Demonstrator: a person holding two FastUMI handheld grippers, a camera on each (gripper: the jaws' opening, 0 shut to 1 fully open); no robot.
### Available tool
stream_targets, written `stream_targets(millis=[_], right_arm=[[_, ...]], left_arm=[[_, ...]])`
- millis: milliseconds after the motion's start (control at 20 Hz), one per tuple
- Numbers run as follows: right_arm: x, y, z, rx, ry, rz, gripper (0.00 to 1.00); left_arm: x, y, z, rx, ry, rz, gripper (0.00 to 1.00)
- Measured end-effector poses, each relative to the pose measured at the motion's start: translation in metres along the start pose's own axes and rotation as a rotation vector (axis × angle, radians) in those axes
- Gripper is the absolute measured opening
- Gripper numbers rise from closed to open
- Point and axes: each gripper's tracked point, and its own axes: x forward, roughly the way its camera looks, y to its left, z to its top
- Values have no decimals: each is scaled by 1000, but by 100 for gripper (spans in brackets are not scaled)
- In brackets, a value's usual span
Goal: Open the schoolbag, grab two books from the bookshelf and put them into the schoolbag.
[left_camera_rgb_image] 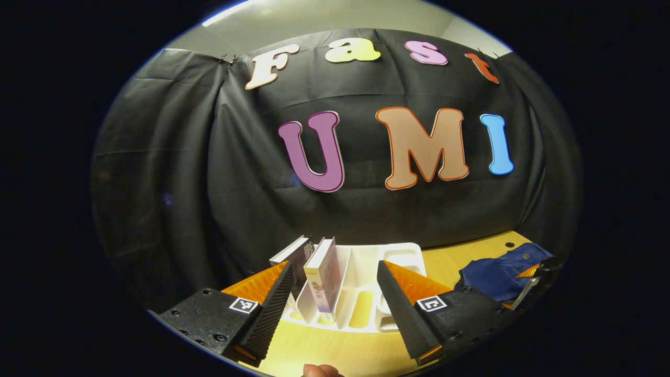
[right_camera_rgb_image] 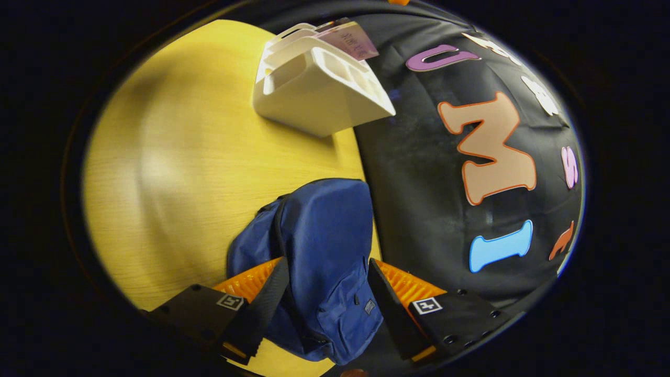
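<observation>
In the left gripper view, a white bookshelf (left_camera_rgb_image: 366,285) stands on the yellow table (left_camera_rgb_image: 324,351) with two upright books in its left slots: a pale one (left_camera_rgb_image: 322,280) and a darker one (left_camera_rgb_image: 296,256) behind it. My left gripper (left_camera_rgb_image: 335,267) is open just short of the shelf, and the pale book shows between its fingers. The blue schoolbag (left_camera_rgb_image: 500,272) lies to the right. In the right gripper view, my right gripper (right_camera_rgb_image: 328,262) hangs open over the schoolbag (right_camera_rgb_image: 319,230), which lies flat with its zip looking closed. The bookshelf (right_camera_rgb_image: 314,89) stands beyond it.
The black cloth wall runs close behind the shelf and along the bag's side. Bare yellow tabletop (right_camera_rgb_image: 172,173) spreads to the left of the bag in the right gripper view. A person's fingertip (left_camera_rgb_image: 319,370) shows at the bottom of the left gripper view.
</observation>
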Motion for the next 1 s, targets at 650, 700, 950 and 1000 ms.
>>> stream_targets(millis=[650, 700, 950, 1000], right_arm=[[52, 10, 6, -70, 3, -5, 87], [55, 11, 6, -66, 9, 2, 83], [65, 27, 2, -45, 40, 54, 64], [63, 26, 0, -30, 48, 45, 46]], left_arm=[[-12, 26, -6, 0, 27, 78, 93], [-11, 26, -6, -3, 31, 78, 97], [-11, 24, -8, 2, 36, 71, 94], [-11, 24, -8, 3, 37, 69, 94]])
